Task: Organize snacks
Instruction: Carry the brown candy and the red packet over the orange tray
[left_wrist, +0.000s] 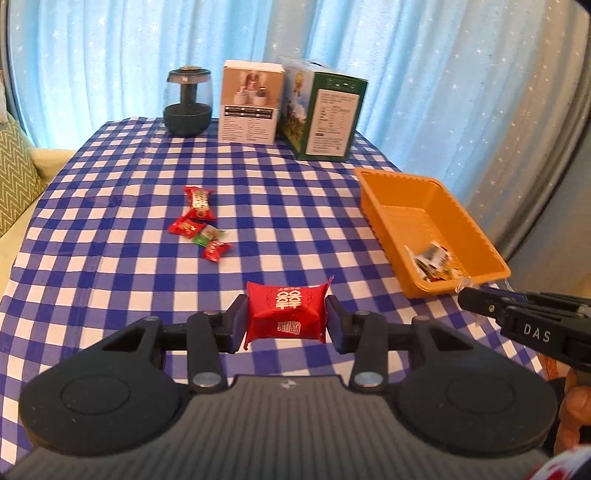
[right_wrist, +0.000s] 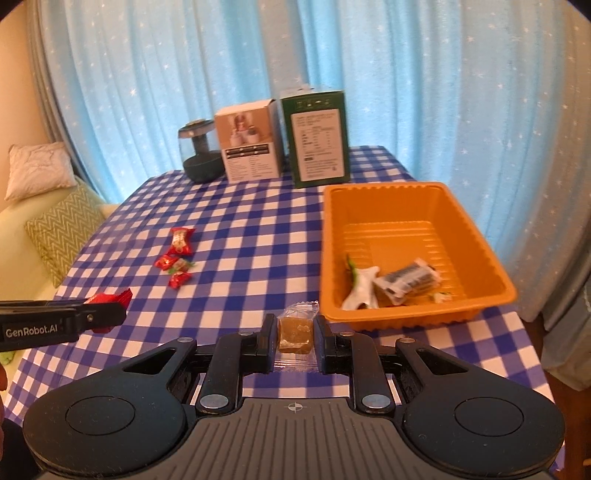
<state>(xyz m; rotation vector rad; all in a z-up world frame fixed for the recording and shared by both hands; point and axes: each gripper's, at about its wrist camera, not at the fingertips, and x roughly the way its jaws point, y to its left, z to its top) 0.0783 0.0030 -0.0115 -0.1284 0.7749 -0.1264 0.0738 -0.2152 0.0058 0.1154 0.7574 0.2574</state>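
Blue starry curtains are hanging behind a table (left_wrist: 295, 177) covered in blue-and-white checked cloth. My left gripper (left_wrist: 286, 320) is pinching a red wrapped snack (left_wrist: 285, 313) between its pads above the cloth. My right gripper (right_wrist: 294, 334) is gripping a clear-wrapped brown candy (right_wrist: 295, 329) just beside the near edge of an orange tray (right_wrist: 480, 236), which is holding a few wrapped snacks (right_wrist: 404, 280). Four small red and green candies (left_wrist: 199, 223) are lying mid-table. At the far edge are standing a dark glass jar (left_wrist: 188, 99) and two boxes (left_wrist: 251, 101).
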